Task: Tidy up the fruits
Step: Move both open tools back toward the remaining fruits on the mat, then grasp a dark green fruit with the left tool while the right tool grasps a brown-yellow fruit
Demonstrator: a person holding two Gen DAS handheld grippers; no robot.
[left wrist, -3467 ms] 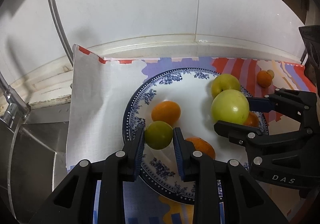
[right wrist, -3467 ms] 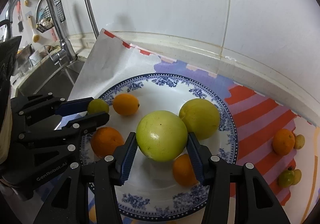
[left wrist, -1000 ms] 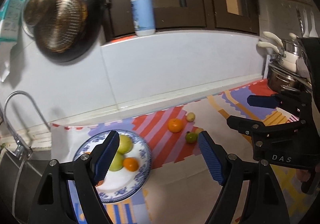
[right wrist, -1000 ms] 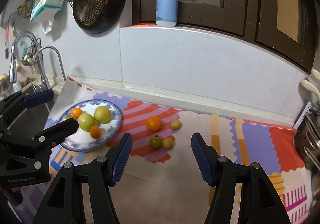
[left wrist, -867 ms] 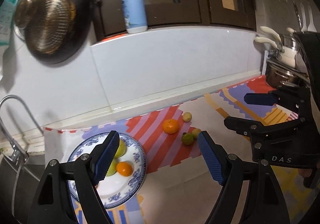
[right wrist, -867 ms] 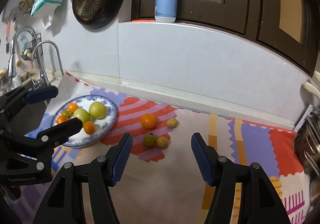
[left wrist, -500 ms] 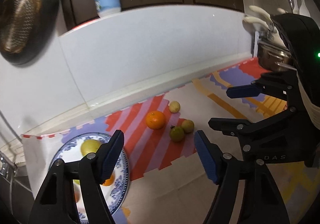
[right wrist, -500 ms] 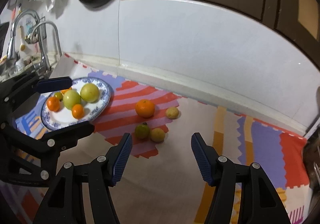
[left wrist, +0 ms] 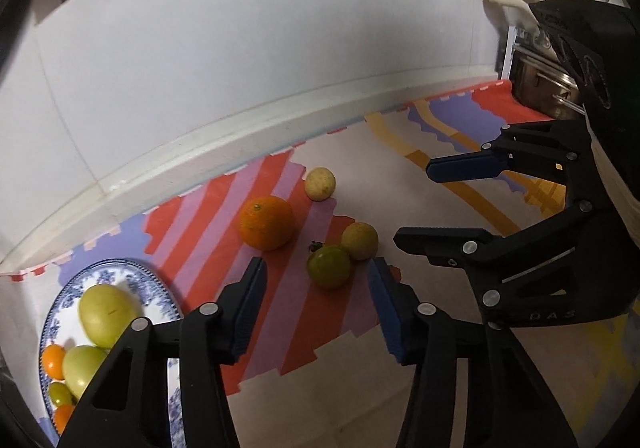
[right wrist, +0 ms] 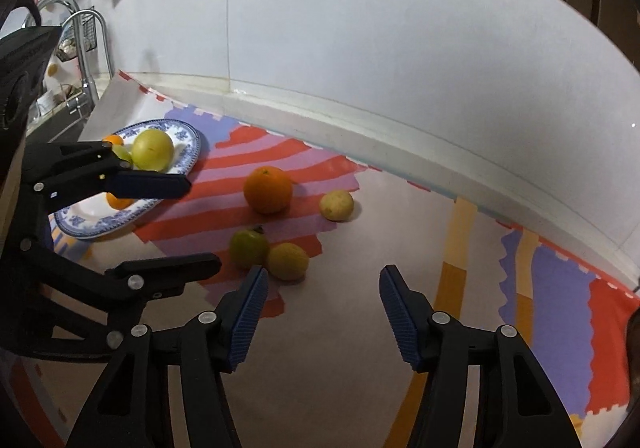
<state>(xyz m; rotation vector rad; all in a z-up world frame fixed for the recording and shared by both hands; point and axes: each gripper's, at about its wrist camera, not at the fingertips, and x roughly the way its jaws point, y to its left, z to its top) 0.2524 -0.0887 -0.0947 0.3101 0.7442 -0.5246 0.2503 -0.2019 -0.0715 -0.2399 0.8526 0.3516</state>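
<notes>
Four loose fruits are seen on the striped mat [left wrist: 280, 328] that covers the worktop; an orange [left wrist: 266, 223] lies farthest left of the group, a small pale yellow fruit [left wrist: 320, 184] lies just beyond it toward the white wall, and nearer the cameras a green fruit with a stalk [left wrist: 329, 266] rests touching a yellow fruit [left wrist: 359, 241] on its right; in the right wrist view the same four are found as orange [right wrist: 267, 189], pale fruit [right wrist: 336, 205], green fruit [right wrist: 248, 248] and yellow fruit [right wrist: 287, 261].

To the left a blue-patterned plate [left wrist: 160, 288] is set on the mat; on it two large yellow-green apples [left wrist: 106, 314], small oranges and a small green fruit are gathered; in the right wrist view the plate [right wrist: 188, 164] is partly covered by the other claw.

The left claw [left wrist: 318, 306] is held above the mat just short of the green fruit, which is framed between its blue pads [left wrist: 252, 312] without being touched; its jaws are closing with nothing pressed between them. The right claw [right wrist: 320, 322] is held over bare mat to the right of the yellow fruit; its jaws are closing too, with nothing between them; its left pad [right wrist: 248, 324] lies near that fruit but apart from it.

A tap [right wrist: 90, 44] and sink edge are seen at far left.
</notes>
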